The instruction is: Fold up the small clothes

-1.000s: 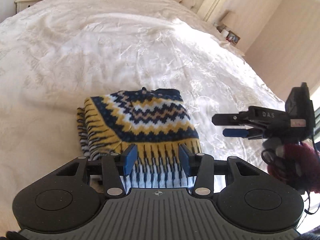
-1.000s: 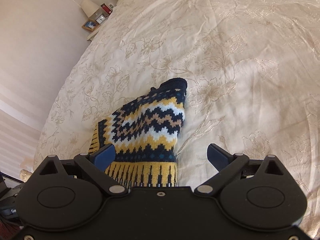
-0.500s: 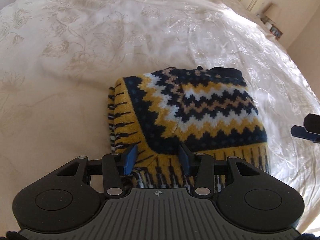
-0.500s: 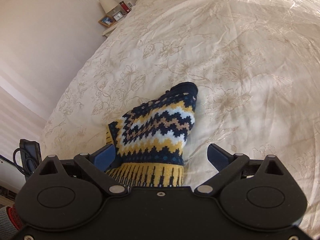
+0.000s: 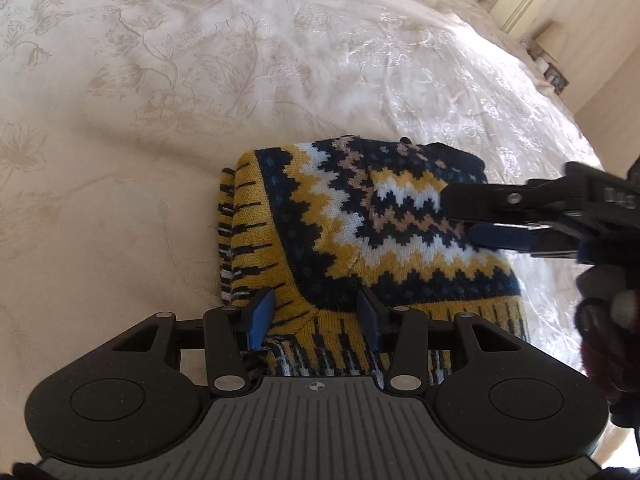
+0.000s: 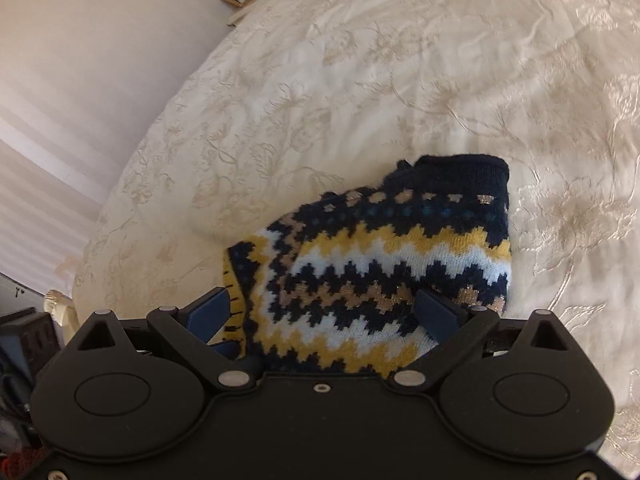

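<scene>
Right at your left gripper (image 5: 316, 316), the jaws stand partly apart over the near ribbed hem of the knitted sweater (image 5: 360, 232), straddling the yellow-and-navy edge and gripping nothing. Your right gripper (image 6: 324, 316) is spread wide and low over the zigzag bands on the sweater's right side, also empty. The sweater itself lies already folded into a compact block on the bed (image 5: 160, 100), near the edge closest to you. This looks like the final tidy-up or one last fold. Take all the stacked layers at the hem together, not just the top one, or the block will slide apart. Beyond it, the navy collar (image 6: 460, 168) sits at the far end, so keep that edge square.
</scene>
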`<state>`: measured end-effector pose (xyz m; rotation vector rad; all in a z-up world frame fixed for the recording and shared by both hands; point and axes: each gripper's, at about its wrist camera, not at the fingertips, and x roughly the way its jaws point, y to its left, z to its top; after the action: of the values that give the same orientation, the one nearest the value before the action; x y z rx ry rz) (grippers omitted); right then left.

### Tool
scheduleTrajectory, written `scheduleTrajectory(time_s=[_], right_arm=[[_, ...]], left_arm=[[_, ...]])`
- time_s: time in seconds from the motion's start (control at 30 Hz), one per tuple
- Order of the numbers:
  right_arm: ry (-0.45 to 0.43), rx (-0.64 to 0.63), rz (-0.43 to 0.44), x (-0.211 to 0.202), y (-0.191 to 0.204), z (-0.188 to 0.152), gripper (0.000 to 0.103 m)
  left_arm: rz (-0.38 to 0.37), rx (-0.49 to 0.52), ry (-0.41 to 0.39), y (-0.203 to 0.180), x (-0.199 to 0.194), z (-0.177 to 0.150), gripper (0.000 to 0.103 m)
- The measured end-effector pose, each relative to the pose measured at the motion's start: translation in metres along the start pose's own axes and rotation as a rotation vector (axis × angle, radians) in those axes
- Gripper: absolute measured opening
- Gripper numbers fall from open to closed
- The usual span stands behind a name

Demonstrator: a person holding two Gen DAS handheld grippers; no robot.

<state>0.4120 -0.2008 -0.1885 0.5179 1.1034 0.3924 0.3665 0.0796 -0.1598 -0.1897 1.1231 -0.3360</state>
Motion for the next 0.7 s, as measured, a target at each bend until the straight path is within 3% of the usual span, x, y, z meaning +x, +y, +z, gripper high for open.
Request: scheduleTrajectory(time_s=[0.27, 0.5, 0.6, 0.7], right_arm=[[0.058, -0.006, -0.011, 0.017, -0.007, 0.003, 0.102], [-0.046, -0.033, 0.0, -0.029, 0.003, -0.008, 0.102], [-0.073, -0.058, -0.037, -0.051, 0.002, -0.021, 0.102], [-0.057, -0.09, -0.132, -0.059, 0.0, -0.035, 0.102]], left_arm=[[0.003, 0.001, 0.021, 0.0, 0.004, 0.006, 0.044], [0.012, 0.007, 0.012, -0.007, -0.014, 0.011, 0.044], [0.023, 0.012, 0.006, -0.01, -0.022, 0.008, 0.045], [0.047, 0.027, 0.003, -0.014, -0.026, 0.003, 0.045]])
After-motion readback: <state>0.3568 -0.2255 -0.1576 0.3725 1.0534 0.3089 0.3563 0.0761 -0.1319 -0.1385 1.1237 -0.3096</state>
